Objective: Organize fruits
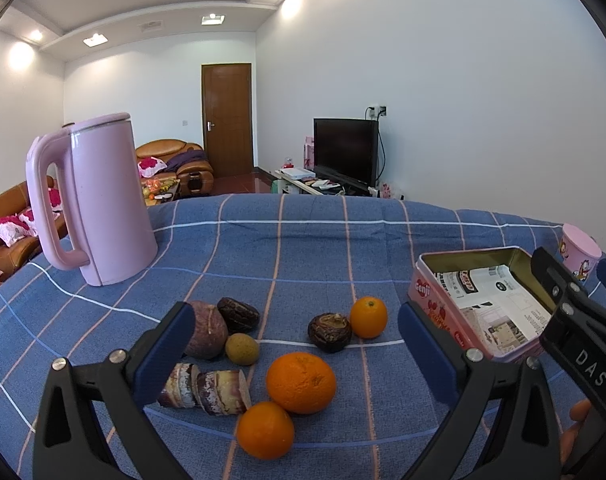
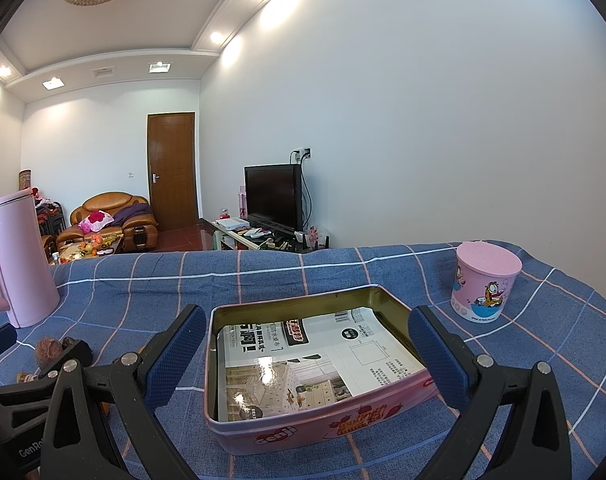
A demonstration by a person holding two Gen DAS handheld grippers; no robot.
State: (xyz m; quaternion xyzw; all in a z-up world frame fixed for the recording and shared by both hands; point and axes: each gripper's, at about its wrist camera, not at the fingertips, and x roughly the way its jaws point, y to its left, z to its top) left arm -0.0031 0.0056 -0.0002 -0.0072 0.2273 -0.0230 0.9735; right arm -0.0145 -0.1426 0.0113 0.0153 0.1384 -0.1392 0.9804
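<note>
Orange citrus lay loose on the blue checked cloth of the desk (image 1: 303,240), clustered with other fruit between and just ahead of the left gripper (image 1: 295,344), whose jaws stood wide apart and held nothing. A large orange (image 1: 301,382) sat nearest its centre, a smaller orange (image 1: 265,430) touching it on the near side, and a third small one (image 1: 368,317) farther ahead beside a dark brown fruit (image 1: 329,332). Toward that gripper's left finger lay cut sugarcane pieces (image 1: 205,389), a small greenish fruit (image 1: 242,349) and a round purple-brown fruit (image 1: 205,330).

To its right stood the pink tin (image 2: 323,428), lidless and lined with printed paper, probably the place meant for the fruit. It held none yet. The right gripper (image 2: 307,348) hovered with its jaws spread to either side of the tin, empty. A pink kettle (image 1: 99,200) stood well ahead on the left, a pink cup (image 2: 483,286) ahead on the right.
</note>
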